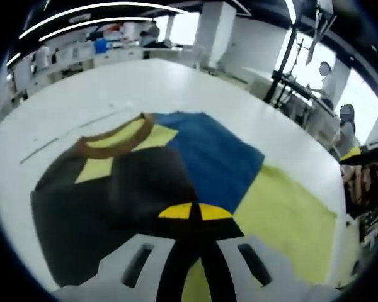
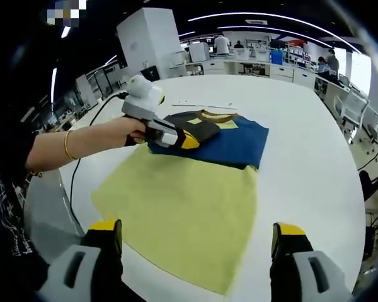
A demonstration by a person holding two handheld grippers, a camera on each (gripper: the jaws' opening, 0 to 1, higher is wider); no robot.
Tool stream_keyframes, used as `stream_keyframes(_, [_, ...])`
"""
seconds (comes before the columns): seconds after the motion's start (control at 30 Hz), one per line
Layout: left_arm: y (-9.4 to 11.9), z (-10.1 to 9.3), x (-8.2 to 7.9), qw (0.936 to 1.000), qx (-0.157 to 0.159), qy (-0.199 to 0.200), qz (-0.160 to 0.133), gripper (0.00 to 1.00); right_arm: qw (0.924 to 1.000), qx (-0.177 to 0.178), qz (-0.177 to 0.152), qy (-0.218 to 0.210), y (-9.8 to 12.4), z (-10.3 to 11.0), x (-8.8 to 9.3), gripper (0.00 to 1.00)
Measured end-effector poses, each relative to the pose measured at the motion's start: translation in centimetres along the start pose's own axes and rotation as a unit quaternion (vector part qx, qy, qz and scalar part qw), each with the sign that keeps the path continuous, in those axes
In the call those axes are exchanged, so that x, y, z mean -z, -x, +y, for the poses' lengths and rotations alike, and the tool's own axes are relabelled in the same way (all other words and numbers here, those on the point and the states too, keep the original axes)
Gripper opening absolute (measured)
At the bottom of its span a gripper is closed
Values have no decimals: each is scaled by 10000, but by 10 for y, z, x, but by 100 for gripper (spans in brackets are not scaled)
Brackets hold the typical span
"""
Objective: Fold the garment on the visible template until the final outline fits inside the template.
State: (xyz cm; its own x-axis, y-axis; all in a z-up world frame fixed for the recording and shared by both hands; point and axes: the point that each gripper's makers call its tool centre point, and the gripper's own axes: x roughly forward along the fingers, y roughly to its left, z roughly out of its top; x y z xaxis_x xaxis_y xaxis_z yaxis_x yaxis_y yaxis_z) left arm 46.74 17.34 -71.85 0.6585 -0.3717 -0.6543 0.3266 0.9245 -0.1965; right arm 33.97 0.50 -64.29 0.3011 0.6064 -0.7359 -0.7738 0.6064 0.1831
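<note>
- The big round white table [image 2: 315, 163] takes up the middle of the right gripper view, with a cluttered workroom of benches and people along the top edge.
- On it lies the pale yellow cloth template [image 2: 183, 220], spread flat at centre-bottom of that view, its long side running away from the camera.
- The garment, a blue-and-dark top with a brown collar [image 2: 236, 141], sits at the template's far end, upper centre, collar pointing away; it looks partly folded already, the dark layer over the blue.
- Part of it seems to hang off the template's far edge, so I'd say the outline doesn't fit yet.
- The left gripper [image 2: 188, 141], yellow-tipped, is right on the garment's left edge; in the left gripper view its jaws meet at bottom centre, pinched together on dark fabric.
- The right gripper [image 2: 198, 234] hangs at the template's near edge, jaws spread wide, holding nothing, well apart from the garment.
- So the left is the nearer hand; the next fold likely travels toward the camera.
</note>
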Motion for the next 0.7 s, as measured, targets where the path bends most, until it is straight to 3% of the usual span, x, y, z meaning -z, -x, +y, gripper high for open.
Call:
stream_keyframes(0.5, [-2,-4,1,9996,104,-240,-50,3,10000,-22,-57,1,-1,1,-4,99])
stream_keyframes(0.6, [6,-12,-17,9976,316,-225,-580,11,9999,-57,-84,32,0,4,-7,99])
stream_keyframes(0.7, [14,-10,-21,9963,338,-318,-729,18,9999,-59,-83,67,0,4,-8,99])
